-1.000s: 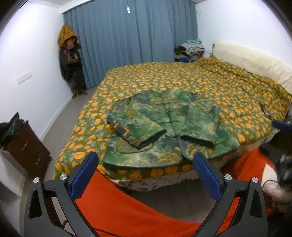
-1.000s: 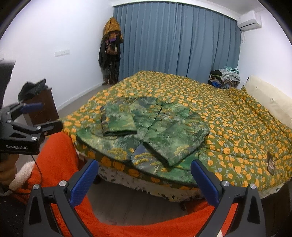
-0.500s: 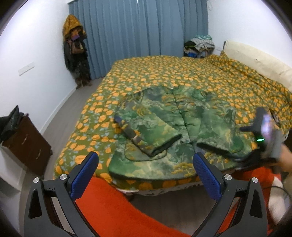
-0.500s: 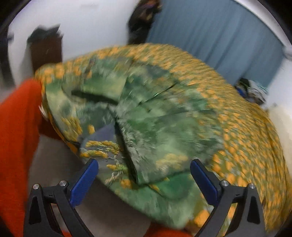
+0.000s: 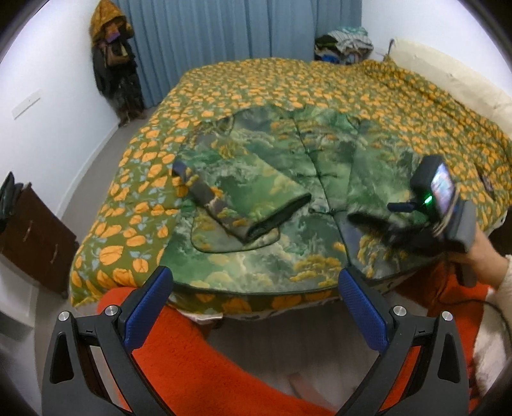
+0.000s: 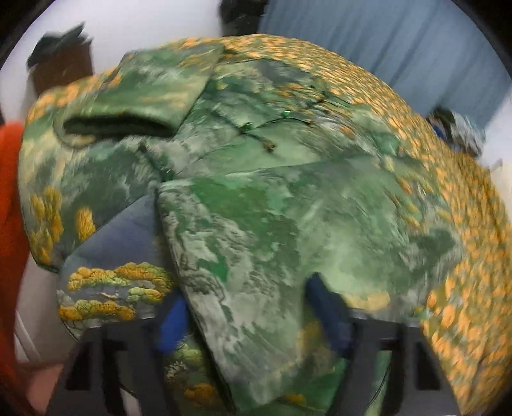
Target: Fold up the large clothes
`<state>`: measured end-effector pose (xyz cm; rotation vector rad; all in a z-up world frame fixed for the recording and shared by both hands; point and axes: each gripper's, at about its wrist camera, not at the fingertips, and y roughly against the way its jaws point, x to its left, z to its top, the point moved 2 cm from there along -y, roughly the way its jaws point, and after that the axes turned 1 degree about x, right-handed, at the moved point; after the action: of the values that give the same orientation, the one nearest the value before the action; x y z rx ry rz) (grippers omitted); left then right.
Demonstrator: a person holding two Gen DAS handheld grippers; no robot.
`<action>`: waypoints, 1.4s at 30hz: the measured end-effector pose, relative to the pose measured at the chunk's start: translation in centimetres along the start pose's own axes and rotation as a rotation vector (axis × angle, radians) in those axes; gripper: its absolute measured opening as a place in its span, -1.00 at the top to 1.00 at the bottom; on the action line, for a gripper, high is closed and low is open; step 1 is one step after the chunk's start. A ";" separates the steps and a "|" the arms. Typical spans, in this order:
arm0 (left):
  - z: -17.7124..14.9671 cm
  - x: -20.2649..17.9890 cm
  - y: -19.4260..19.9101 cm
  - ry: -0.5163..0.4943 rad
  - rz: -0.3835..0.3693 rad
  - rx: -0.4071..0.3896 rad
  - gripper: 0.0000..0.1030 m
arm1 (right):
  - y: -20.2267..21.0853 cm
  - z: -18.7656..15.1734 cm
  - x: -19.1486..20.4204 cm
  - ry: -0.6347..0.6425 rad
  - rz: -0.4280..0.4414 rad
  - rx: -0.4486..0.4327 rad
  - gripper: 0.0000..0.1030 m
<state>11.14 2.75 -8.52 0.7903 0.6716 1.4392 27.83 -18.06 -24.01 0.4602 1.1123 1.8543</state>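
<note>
A green landscape-print padded jacket (image 5: 256,198) lies flat on the orange-flowered bedcover (image 5: 320,83), front side up, with both sleeves folded across its body. My left gripper (image 5: 256,307) hangs open just off the bed's near edge, in front of the jacket's hem, with nothing between its blue pads. My right gripper (image 5: 396,224) is down at the jacket's near right corner. In the blurred right wrist view its jaws (image 6: 249,315) are closing, with the folded right sleeve (image 6: 256,249) between the pads and the pads against the cloth.
A person's hand (image 5: 483,252) holds the right gripper. Fuzzy orange clothing (image 5: 192,352) fills the foreground below the bed edge. A dark wooden cabinet (image 5: 35,230) stands at the left wall. Coats (image 5: 112,57) hang by the blue curtain (image 5: 240,28), and a clothes pile (image 5: 345,44) sits beyond the bed.
The right gripper dropped from open air onto the jacket's right sleeve, and its jaws narrowed around it. The left gripper came closer to the bed and tipped downward, still open.
</note>
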 end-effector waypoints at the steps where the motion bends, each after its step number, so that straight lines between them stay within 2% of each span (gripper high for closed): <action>1: 0.1 -0.2 -0.3 -0.008 -0.003 0.004 -0.99 | 0.6 -0.1 -0.4 -0.029 0.005 -0.017 0.65; 2: 0.3 -0.3 -0.6 -0.015 -0.010 0.008 -0.99 | 1.6 -0.1 -0.8 -0.059 -0.011 -0.045 0.76; 3: 0.4 -0.4 -0.8 -0.020 -0.018 0.009 -0.99 | 2.7 -0.1 -1.4 -0.092 -0.023 -0.076 0.78; 8: 1.7 -0.5 -1.1 -0.030 -0.040 -0.004 -0.99 | 9.1 -0.2 -5.9 -0.279 -0.079 -0.215 0.80; 12: 2.8 0.1 -1.6 -0.022 -0.026 -0.016 -0.99 | 14.9 -1.0 -12.0 -0.430 -0.187 -0.331 0.81; 15: 3.4 0.6 -1.8 -0.011 -0.016 -0.023 -0.99 | 17.6 -2.4 -16.8 -0.508 -0.296 -0.371 0.81; 20: 4.6 1.2 -1.8 -0.020 0.016 -0.053 -0.99 | 18.4 -5.8 -24.6 -0.644 -0.405 -0.337 0.81; 24: 5.4 1.7 -2.8 -0.043 0.052 -0.057 -0.99 | 16.9 -9.9 -29.7 -0.780 -0.468 -0.271 0.81; 28: 5.8 2.3 -4.5 -0.050 0.011 -0.035 -0.99 | 14.0 -14.2 -32.7 -0.901 -0.497 -0.175 0.80; 31: 6.0 2.4 -5.9 -0.099 -0.019 -0.030 -0.99 | 12.0 -16.6 -33.5 -0.957 -0.514 -0.101 0.79; 32: 6.1 2.3 -6.4 -0.129 -0.019 -0.031 -0.99 | 11.5 -17.3 -33.6 -0.970 -0.518 -0.068 0.73; 34: 6.2 2.1 -7.2 -0.184 -0.021 -0.028 -0.99 | 10.8 -18.3 -33.7 -0.978 -0.580 -0.002 0.07; 36: 6.4 2.0 -8.3 -0.227 -0.035 -0.012 -0.99 | 11.1 -18.6 -32.9 -0.953 -0.650 0.010 -0.21; 38: 6.5 1.6 -9.6 -0.265 -0.070 0.000 -0.99 | 11.9 -18.6 -31.9 -0.929 -0.675 -0.003 -0.21; 42: 6.2 -0.6 -13.5 -0.382 -0.147 0.054 -0.99 | 14.0 -16.8 -27.5 -0.890 -0.586 -0.109 -0.21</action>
<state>24.13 2.10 -15.81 1.0048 0.4646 1.1004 23.77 -52.40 -17.66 0.7072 0.4494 0.9965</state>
